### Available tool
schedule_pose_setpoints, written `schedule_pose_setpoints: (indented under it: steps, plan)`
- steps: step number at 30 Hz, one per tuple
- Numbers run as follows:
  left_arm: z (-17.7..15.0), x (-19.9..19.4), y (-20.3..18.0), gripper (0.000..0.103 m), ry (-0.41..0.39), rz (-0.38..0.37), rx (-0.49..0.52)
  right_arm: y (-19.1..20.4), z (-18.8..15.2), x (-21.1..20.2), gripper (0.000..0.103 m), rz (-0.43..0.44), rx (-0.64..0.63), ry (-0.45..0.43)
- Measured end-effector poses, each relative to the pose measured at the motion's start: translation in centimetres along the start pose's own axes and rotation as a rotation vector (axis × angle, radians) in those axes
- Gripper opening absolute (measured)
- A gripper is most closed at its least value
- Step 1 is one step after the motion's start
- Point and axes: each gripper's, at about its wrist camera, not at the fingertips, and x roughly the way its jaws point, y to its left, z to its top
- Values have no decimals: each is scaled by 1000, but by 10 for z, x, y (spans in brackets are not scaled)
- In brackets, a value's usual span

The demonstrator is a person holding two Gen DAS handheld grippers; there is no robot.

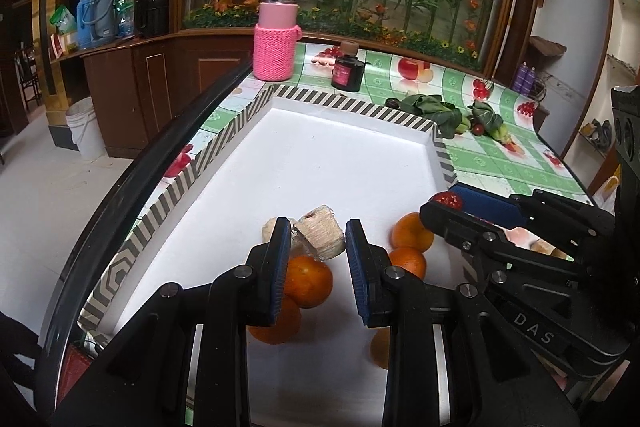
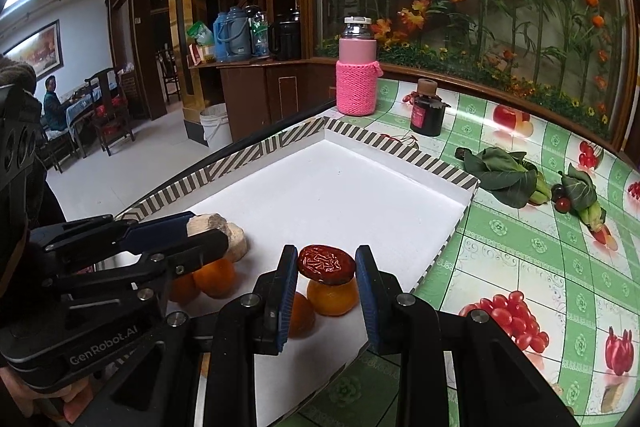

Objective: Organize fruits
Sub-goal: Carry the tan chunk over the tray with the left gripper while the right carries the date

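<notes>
A white tray with a striped rim (image 1: 360, 107) (image 2: 420, 157) lies on the green fruit-print tablecloth. Several oranges (image 1: 308, 281) (image 2: 214, 277) sit at its near end, beside a rounded beige piece (image 1: 274, 227) (image 2: 238, 247). My left gripper (image 1: 318, 227) (image 2: 208, 229) is shut on a beige chunk (image 1: 320, 233) (image 2: 205, 223) just above the oranges. To its right, my right gripper (image 2: 327, 267) (image 1: 448, 203) is shut on a wrinkled red date (image 2: 327, 264) (image 1: 449, 200), held over an orange (image 2: 332, 297) near the tray's right rim.
Beyond the tray stand a pink knit-sleeved bottle (image 1: 276, 39) (image 2: 357, 75) and a dark jar (image 1: 347, 71) (image 2: 428, 115). Leafy greens (image 1: 432, 111) (image 2: 504, 175) with small tomatoes (image 2: 564, 203) lie on the cloth at the right. A person (image 2: 54, 103) sits far off at the left.
</notes>
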Motion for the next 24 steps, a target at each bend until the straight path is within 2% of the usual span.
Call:
schedule_pose_setpoints:
  steps: [9,13,17,24]
  plan:
    - [0,3,5,27,19,20,-7,-16,-1,2,29,18,22,-10]
    - [-3,4,2,27,52,0,21,-24,-3,7,29,32,28,12]
    - [-5,-3,1,27,51,-2,51,-25,-6,18,29,37,22,53]
    - [2,5,0,27,95,-59,79,-29,-1,24,28,46,53,47]
